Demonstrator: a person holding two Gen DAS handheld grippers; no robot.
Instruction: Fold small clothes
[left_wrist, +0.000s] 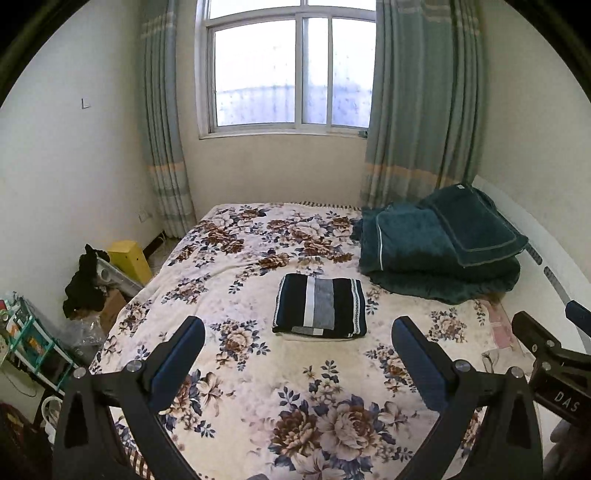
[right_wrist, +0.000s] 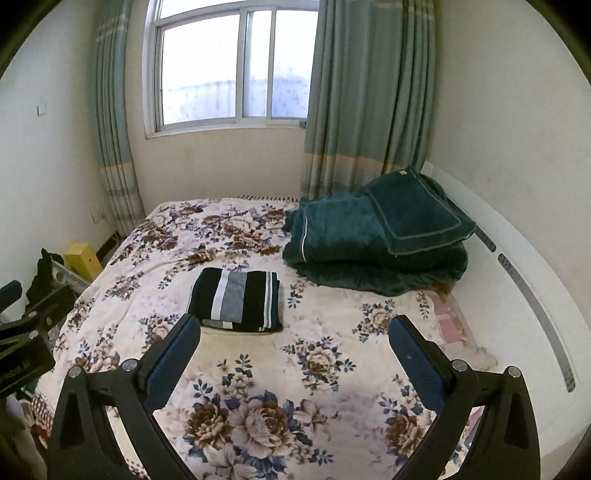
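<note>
Clutter (left_wrist: 85, 280) sits off the left bedside. Left gripper (left_wrist: 297, 334) hangs over the bed (left_wrist: 258, 406), jaws wide apart and empty. One garment (left_wrist: 320, 305), striped dark, white and grey, lies mid-bed as a flat folded rectangle, apparently done. It looks soft, light and limp, so any lift should pinch a folded edge or corner. Right gripper (right_wrist: 293, 332) is likewise spread and empty. One green quilt (left_wrist: 439, 247) is heaped far right.
</note>
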